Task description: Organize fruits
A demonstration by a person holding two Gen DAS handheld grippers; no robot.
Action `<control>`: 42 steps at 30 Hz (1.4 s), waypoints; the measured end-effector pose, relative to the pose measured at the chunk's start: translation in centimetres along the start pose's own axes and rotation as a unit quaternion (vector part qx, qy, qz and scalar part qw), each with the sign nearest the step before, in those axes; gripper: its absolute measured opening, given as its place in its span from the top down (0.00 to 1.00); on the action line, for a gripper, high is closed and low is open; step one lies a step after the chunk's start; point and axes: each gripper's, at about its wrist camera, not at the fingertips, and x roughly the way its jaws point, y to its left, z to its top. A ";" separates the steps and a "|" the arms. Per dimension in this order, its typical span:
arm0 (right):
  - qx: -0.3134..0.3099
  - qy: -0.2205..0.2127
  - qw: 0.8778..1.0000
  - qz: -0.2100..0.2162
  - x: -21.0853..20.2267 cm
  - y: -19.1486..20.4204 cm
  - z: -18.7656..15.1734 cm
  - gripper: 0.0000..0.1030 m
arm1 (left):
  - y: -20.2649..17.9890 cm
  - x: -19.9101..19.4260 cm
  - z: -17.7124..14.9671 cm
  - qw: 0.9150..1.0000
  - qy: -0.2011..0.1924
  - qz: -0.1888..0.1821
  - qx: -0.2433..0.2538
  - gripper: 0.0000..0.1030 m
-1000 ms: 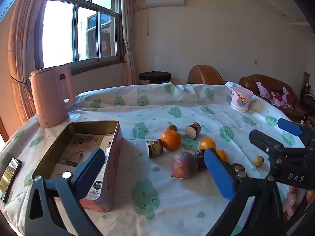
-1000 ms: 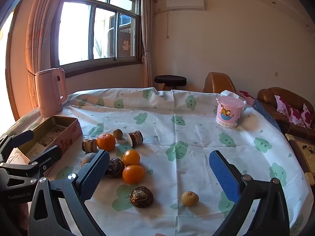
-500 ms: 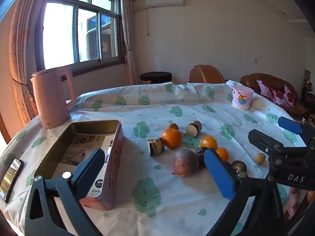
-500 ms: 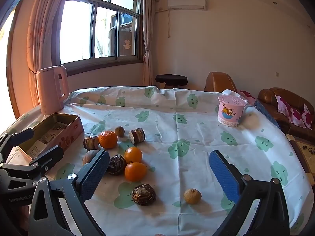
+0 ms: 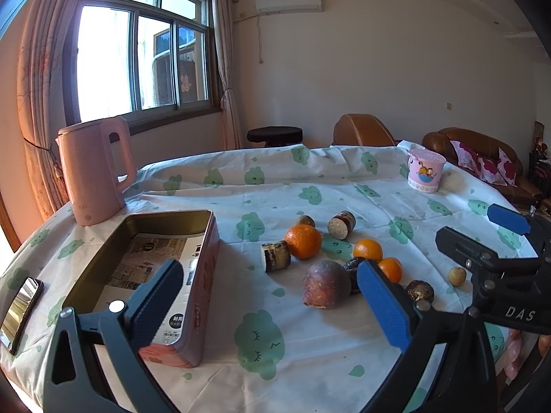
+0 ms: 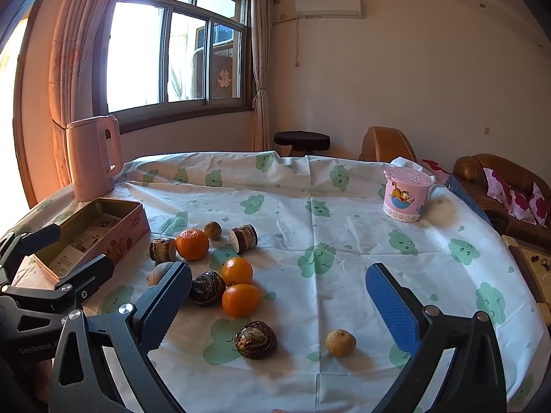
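Fruits lie loose on the tablecloth: three oranges (image 6: 192, 243) (image 6: 236, 270) (image 6: 240, 299), a purple-brown round fruit (image 5: 326, 288), dark bulbs (image 6: 256, 339) (image 6: 207, 287), cut cane pieces (image 5: 275, 256) (image 6: 243, 237) and small yellowish fruits (image 6: 340, 342) (image 6: 212, 229). An open pink tin box (image 5: 144, 275), lined with paper, stands at the left. My left gripper (image 5: 268, 304) is open and empty, above the cloth between box and fruits. My right gripper (image 6: 279, 301) is open and empty, just short of the nearest fruits.
A pink kettle (image 5: 93, 168) stands behind the box. A pink lidded cup (image 6: 406, 194) stands at the far right. A phone (image 5: 19, 304) lies at the table's left edge. Chairs and a sofa (image 6: 499, 186) stand beyond the table.
Both grippers have drifted slightly back and up, so the fruits sit a little lower in view. Both stay open; nothing on the table has moved.
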 end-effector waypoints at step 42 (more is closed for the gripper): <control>-0.004 -0.003 1.000 0.013 0.2 0.2 -0.2 0.01 | 0.3 0.2 -0.2 1.000 0.001 0.001 -0.001 0.00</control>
